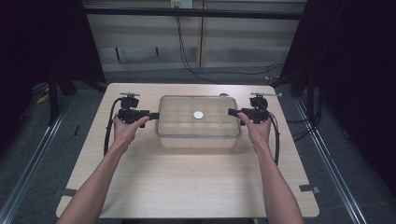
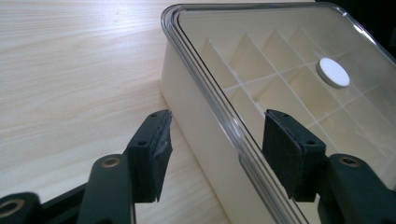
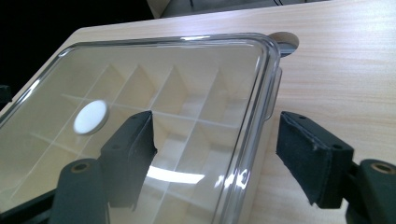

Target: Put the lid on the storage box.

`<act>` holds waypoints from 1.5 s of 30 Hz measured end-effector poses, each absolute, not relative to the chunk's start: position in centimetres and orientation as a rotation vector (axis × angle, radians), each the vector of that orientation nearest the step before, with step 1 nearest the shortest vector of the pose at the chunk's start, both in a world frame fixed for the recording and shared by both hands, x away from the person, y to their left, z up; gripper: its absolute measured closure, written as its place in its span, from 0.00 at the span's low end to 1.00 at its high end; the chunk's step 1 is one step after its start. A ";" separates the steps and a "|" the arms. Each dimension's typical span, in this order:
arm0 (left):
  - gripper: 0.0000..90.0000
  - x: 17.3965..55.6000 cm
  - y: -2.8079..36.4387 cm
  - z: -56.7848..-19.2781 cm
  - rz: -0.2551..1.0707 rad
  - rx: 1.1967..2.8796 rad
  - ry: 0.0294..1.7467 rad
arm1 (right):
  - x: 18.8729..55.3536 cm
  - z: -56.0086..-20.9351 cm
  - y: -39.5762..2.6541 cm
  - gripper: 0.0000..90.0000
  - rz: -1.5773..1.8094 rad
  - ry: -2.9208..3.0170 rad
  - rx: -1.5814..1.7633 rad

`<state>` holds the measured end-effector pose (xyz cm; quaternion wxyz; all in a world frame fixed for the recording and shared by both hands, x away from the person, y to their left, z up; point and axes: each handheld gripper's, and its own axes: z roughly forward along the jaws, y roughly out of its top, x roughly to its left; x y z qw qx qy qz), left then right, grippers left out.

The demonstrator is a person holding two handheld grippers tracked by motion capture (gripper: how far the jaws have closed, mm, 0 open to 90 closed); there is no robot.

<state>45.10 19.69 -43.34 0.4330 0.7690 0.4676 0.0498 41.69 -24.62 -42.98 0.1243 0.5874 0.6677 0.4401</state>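
A compartmented storage box point(image 1: 198, 135) with a clear lid point(image 1: 198, 116) sits at the middle of the wooden table point(image 1: 187, 186), a small white disc point(image 1: 198, 114) at the lid's centre. The left gripper point(image 1: 152, 115) stands at the box's left end, jaws wide, straddling the lid's rim without pressing on it. The right gripper point(image 1: 232, 112) does likewise at the box's right end, also wide. The lid looks like stiff, smooth, thin plastic: light, probably slippery and a little flexible. The protruding rim at each short end seems the best place to grip.
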 end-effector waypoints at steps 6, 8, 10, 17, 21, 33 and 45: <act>0.50 43.5 20.1 -43.3 0.147 1.954 1.116 | 39.4 -42.1 -24.9 0.33 1.280 1.958 1.645; 0.50 42.8 20.3 -43.1 0.153 1.939 1.107 | 38.6 -42.0 -25.1 0.33 1.301 1.949 1.637; 0.49 41.7 20.4 -42.9 0.174 1.962 1.085 | 37.1 -42.1 -25.4 0.34 1.335 1.946 1.596; 0.45 38.5 21.6 -42.4 0.210 1.918 1.066 | 33.5 -41.7 -25.8 0.34 1.397 1.947 1.539; 0.41 36.7 22.1 -42.5 0.241 1.965 1.044 | 31.6 -41.9 -26.0 0.34 1.425 1.949 1.539; 0.40 31.5 24.6 -43.7 0.265 2.021 1.018 | 25.8 -43.3 -25.8 0.33 1.439 1.984 1.517; 0.38 26.1 25.8 -46.0 0.203 2.016 1.047 | 20.3 -45.1 -26.5 0.30 1.434 1.981 1.520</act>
